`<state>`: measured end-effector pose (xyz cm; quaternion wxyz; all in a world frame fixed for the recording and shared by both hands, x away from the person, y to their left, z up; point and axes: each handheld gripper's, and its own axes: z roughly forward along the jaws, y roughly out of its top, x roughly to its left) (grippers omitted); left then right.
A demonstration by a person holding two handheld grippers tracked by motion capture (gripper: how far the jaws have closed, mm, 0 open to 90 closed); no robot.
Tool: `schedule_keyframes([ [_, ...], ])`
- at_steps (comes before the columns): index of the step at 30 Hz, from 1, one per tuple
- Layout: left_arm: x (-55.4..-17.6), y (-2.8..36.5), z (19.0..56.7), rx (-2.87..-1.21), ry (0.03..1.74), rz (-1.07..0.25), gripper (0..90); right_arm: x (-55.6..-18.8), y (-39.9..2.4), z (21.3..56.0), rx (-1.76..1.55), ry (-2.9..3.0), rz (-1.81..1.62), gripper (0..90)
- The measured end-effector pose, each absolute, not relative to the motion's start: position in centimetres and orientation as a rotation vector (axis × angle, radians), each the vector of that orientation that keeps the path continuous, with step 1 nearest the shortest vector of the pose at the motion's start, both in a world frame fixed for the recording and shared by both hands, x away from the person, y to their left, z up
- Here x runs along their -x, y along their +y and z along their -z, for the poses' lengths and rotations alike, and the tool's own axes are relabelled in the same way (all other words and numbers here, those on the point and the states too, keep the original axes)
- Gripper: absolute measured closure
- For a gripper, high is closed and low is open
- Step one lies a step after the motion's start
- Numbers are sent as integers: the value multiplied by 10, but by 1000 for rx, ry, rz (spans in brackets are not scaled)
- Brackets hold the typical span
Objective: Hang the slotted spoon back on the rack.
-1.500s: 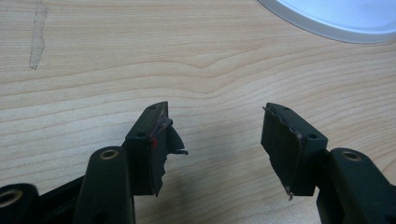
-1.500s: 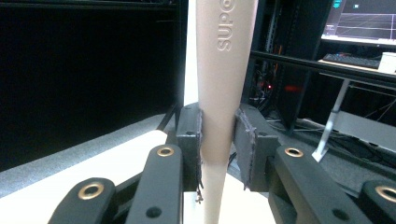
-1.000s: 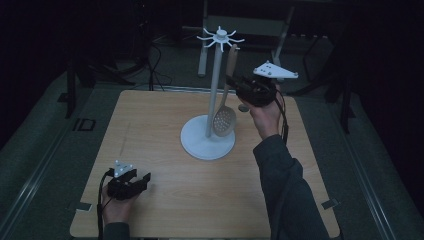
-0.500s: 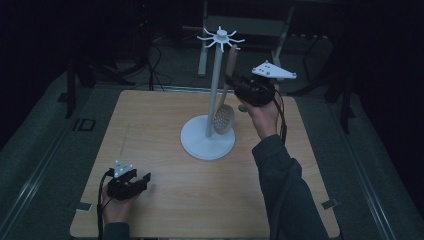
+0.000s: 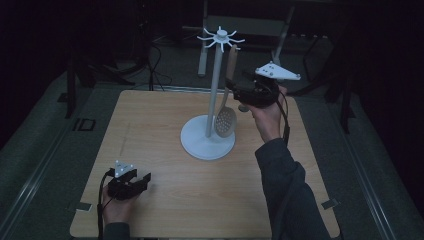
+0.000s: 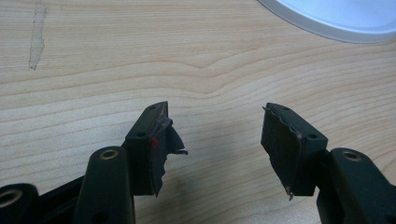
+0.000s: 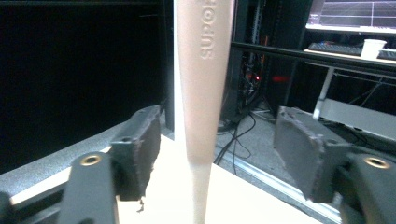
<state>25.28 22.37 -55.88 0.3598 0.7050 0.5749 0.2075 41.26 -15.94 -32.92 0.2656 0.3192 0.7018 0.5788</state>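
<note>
Slotted spoon [image 5: 227, 107]: hanging from one arm of the white hook stand [image 5: 214, 90], long axis near vertical, perforated bowl down just above the stand's round base, handle up toward the hook crown. Handle [image 7: 201, 79] seen in the right gripper view running upright between the two jaws, clear of both pads, with a gap on each side.

Right hand-held gripper [image 5: 235, 86]: held level at mid-handle height, immediately beside the spoon on the side away from the pole. Jaws just opened to full width; nothing gripped, handle merely standing between them. Judged: spoon released onto its hook, weight carried by the stand alone.

Left hand-held gripper [image 5: 142, 181]: resting low on the bench [image 5: 165, 200] near the front left corner, well apart from the stand. Jaws wide open and empty, bare wood grain between the pads [image 6: 156, 140], edge of the stand's base at the top of the left gripper view.

Governing relation for the coming move: spoon lies dead ahead of the right hand-held gripper, inside the jaw gap, upright. Right hand far nearer. Straight withdrawal along the jaw line advised, to avoid swinging the handle off the hook.
</note>
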Motion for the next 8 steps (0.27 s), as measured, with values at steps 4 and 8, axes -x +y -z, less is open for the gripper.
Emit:
schedule_keyframes([
  [4, -253, 224, 559, -1821, 1481, -535, 424, -411, -162, 333, -868, 1909, -1541, 269],
  [8, -253, 224, 559, -1817, 1483, -532, 424, -406, -168, 343, -851, 1937, -1504, 259],
])
